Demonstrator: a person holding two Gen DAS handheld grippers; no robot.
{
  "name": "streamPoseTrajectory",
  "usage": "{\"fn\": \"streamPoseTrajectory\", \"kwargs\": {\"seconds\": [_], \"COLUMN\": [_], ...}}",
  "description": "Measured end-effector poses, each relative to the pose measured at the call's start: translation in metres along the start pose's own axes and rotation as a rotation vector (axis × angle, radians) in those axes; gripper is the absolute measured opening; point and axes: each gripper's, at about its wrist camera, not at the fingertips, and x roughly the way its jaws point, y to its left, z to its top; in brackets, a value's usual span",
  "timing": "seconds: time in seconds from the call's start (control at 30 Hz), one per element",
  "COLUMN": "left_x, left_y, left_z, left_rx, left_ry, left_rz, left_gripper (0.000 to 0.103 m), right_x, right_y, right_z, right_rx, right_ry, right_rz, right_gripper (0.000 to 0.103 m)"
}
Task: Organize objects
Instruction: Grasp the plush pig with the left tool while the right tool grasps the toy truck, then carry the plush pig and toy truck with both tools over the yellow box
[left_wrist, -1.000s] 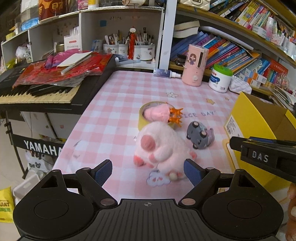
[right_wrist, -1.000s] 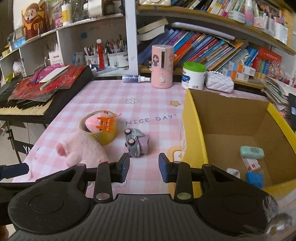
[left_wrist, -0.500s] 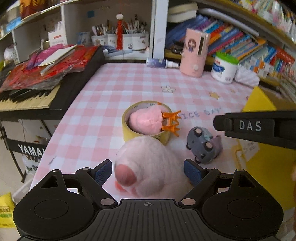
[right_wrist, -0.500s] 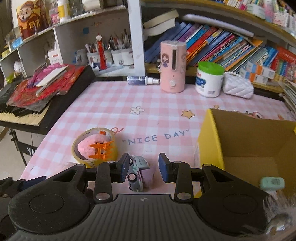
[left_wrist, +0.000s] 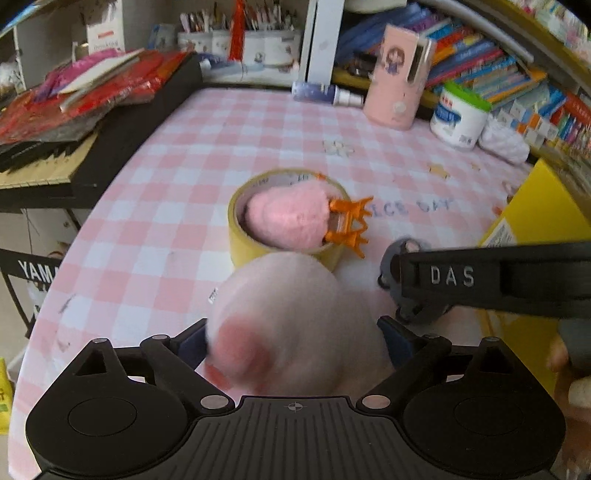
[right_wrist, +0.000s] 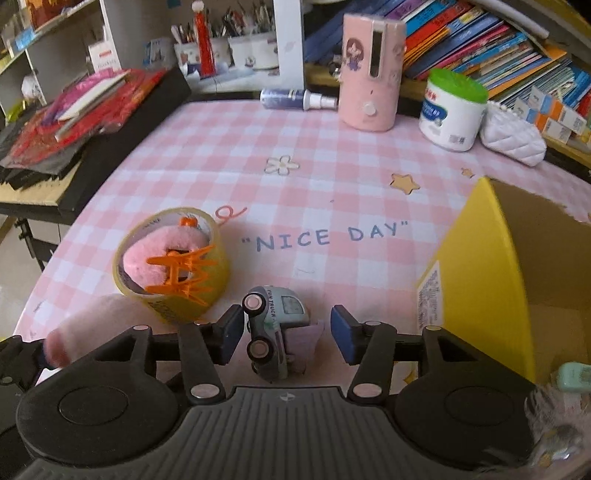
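Pink-and-white checked cloth over the table (right_wrist: 332, 184), printed "NICE DAY". Left gripper (left_wrist: 293, 341) low over the near table edge, jaws spread wide, a blurred pale pink plush toy (left_wrist: 291, 325) filling the gap between them; contact with either pad not discernible. Same plush toy partly seen at the lower left of the right wrist view (right_wrist: 92, 325), just beside the tape roll.

Yellow tape roll (left_wrist: 243, 236) flat on the table directly beyond the plush toy, a pink fluffy item (left_wrist: 288, 219) stuffed in its core and an orange claw clip (left_wrist: 349, 227) hooked over its rim.

Right gripper (right_wrist: 287, 332) down at the table, jaws open, straddling a grey-blue toy truck (right_wrist: 275, 332) tipped on its side, wheels facing left; left pad touching or nearly touching the wheels, right pad apart from the truck.

Yellow cardboard box (right_wrist: 480, 280) open-topped at the right, near the truck; small mint-green item (right_wrist: 574, 374) visible inside.

At the far table edge: pink canister (right_wrist: 371, 74), white tub with green lid (right_wrist: 452, 110), spray bottle (right_wrist: 295, 99) lying down, white quilted pouch (right_wrist: 513, 138).
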Motion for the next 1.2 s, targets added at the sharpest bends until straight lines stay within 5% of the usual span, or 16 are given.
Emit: {"fn": "streamPoseTrajectory", "kwargs": {"seconds": [0.57,1.2], "left_x": [-0.019,-0.114], "left_y": [0.005,0.035], "left_z": [-0.012,-0.044], "left_rx": [0.068,-0.022], "left_ry": [0.020,-0.140], "left_rz": [-0.021,-0.032], "left_gripper": [0.080,0.079], "right_x": [0.020,-0.089], "right_y": [0.011,0.029], "right_z": [-0.008,-0.050], "right_rx": [-0.058,-0.054], "right_ry": [0.059,-0.121], "right_rz": [-0.026,0.009], "right_gripper": [0.042,0.042]}}
